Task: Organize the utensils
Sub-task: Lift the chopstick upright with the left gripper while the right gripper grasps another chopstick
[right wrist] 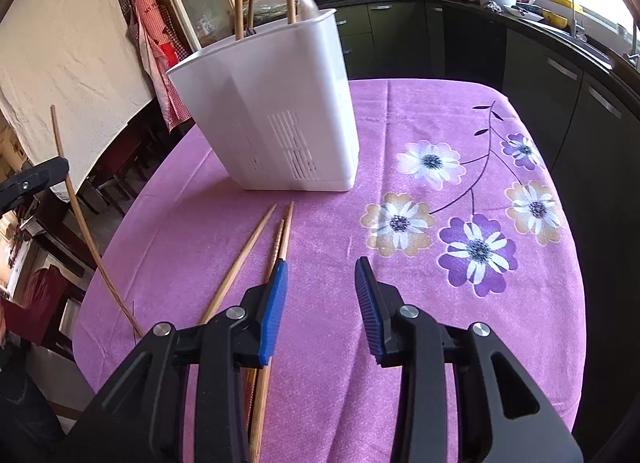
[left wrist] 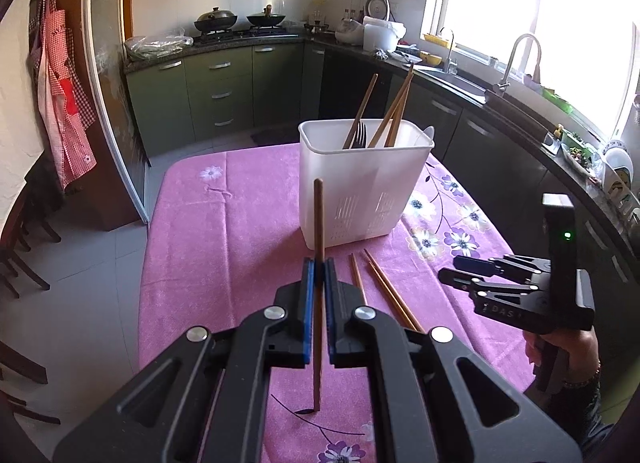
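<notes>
- Left claw [left wrist: 319, 275] pinching one wooden chopstick [left wrist: 318, 223] between blue pads, shaft nearly upright, lower tip touching the pink floral cloth [left wrist: 192, 263] on the desk.
- Right claw [right wrist: 322, 299] spread wide, hovering low over the cloth, gripping nothing.
- Three loose chopsticks [right wrist: 256, 239] flat on the cloth just beside the right claw's left finger.
- White utensil holder [left wrist: 360, 187] upright farther back, already carrying chopsticks, a fork [left wrist: 359, 135] and a pale spoon [right wrist: 307, 7].
</notes>
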Motion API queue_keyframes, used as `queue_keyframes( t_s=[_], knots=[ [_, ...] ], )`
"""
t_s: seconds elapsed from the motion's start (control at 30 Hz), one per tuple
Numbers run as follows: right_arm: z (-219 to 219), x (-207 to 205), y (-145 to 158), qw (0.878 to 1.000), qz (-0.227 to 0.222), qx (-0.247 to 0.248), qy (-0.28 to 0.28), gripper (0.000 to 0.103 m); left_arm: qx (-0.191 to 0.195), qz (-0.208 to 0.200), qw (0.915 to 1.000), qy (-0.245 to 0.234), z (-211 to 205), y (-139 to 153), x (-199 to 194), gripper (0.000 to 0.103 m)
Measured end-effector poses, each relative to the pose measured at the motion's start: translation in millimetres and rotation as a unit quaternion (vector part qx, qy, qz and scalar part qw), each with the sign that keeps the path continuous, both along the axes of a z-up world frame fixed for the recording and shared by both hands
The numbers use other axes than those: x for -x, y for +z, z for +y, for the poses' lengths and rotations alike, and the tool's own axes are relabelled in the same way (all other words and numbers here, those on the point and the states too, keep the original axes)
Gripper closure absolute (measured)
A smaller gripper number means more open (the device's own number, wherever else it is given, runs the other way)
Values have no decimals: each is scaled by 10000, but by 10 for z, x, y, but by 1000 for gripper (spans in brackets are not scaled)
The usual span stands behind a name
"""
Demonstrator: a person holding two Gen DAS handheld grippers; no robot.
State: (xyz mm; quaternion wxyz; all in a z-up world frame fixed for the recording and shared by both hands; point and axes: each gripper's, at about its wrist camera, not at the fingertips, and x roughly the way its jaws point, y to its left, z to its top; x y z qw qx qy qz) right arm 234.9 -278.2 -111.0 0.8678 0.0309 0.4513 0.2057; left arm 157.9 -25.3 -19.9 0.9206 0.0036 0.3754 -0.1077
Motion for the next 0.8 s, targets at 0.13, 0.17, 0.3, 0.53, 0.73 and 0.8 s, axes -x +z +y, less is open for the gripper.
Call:
queue_keyframes(
  t_s=[0.13,0.17,0.3,0.53,0.73,0.8],
  knots=[
    [191,-198,-102,9995,231,121,193,68,-8,-139,9999,21,23,42,166,98],
    [238,-249,-141,9991,315,151,242,70,-5,-154,9999,13,23,45,195,98],
    [407,-409,-268,9974,503,386,336,84,-60,-242,9997,27,38,58,305,98],
    [609,-468,-349,9948,637,644,462,86,7,-314,9995,71,80,51,346,98],
    [679,-450,-416,9932,638,860,453,87,0,-324,9995,65,97,51,348,98],
    [672,-435,-413,9925,625,938,464,87,4,-325,9995,58,96,46,357,98]
  ],
)
